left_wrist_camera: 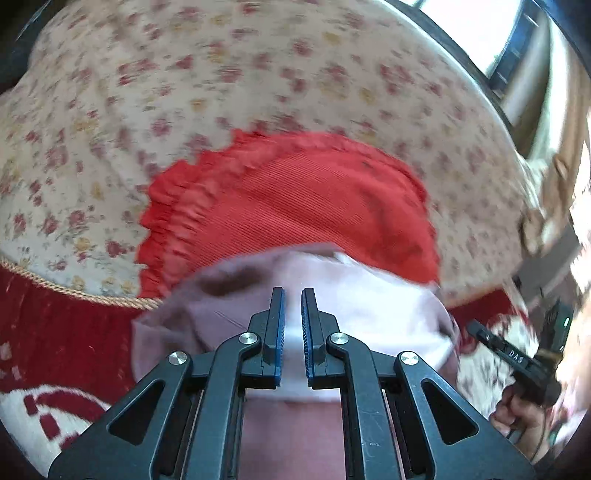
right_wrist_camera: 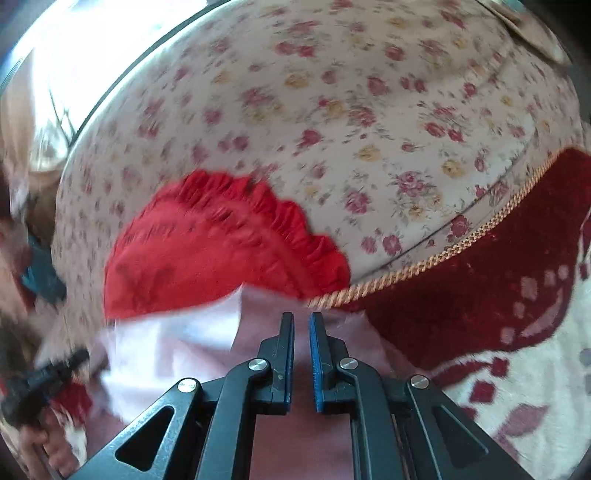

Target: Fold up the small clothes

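Around me there is mostly fabric. The floral cushion (left_wrist_camera: pixel 258 74) fills the far half of both wrist views, cream with small red and yellow roses, edged by a twisted gold cord (right_wrist_camera: pixel 461 243). Below that cord runs dark red upholstery (right_wrist_camera: pixel 480 295), and beyond it a red-and-white patterned rug (right_wrist_camera: pixel 535 387). A bright window (left_wrist_camera: pixel 480 29) sits at the upper right of my left view.

On the cushion lies a red ruffled garment (left_wrist_camera: pixel 295 199), its frilled edge facing away from me. It is partly covered by the pale pink garment (left_wrist_camera: pixel 369 306), which hangs between my two tools and blocks the near edge of the red one (the pink cloth is blurred, so its folds are hard to read).

My left gripper (left_wrist_camera: pixel 293 295) has its jaws pressed nearly together, pinching the pink cloth. My right gripper (right_wrist_camera: pixel 301 319) does likewise, clamped on the same pink cloth at its other side. In the left view the right tool shows at the far right, with my hand (left_wrist_camera: pixel 524 417) wrapped round its handle.

I see no containers in either view.
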The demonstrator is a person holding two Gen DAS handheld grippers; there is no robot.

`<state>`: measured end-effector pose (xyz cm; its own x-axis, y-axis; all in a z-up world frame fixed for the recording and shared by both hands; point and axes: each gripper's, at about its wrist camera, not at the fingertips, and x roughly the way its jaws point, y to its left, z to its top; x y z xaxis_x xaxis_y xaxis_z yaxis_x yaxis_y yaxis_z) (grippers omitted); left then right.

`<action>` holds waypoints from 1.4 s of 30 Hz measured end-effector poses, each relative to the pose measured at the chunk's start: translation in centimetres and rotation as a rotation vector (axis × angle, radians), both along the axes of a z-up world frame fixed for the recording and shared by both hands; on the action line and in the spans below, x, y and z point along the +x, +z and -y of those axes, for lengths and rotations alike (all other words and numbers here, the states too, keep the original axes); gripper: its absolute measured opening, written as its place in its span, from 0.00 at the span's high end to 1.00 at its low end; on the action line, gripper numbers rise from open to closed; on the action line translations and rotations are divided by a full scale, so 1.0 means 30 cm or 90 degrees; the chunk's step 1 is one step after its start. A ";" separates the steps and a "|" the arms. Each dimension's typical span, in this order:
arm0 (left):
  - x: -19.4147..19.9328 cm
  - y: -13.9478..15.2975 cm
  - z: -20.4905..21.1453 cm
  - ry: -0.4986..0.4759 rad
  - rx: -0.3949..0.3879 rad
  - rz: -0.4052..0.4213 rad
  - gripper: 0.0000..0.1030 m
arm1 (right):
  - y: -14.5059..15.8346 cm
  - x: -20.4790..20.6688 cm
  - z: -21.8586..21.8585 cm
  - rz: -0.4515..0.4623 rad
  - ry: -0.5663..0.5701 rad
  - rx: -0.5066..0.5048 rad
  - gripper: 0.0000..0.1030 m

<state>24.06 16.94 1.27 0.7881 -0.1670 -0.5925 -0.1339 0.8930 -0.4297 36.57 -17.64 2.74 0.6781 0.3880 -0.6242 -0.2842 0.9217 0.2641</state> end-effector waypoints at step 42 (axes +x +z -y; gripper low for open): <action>0.025 0.025 0.221 -0.258 -0.031 0.032 0.49 | -0.015 -0.016 0.167 0.013 0.002 -0.046 0.90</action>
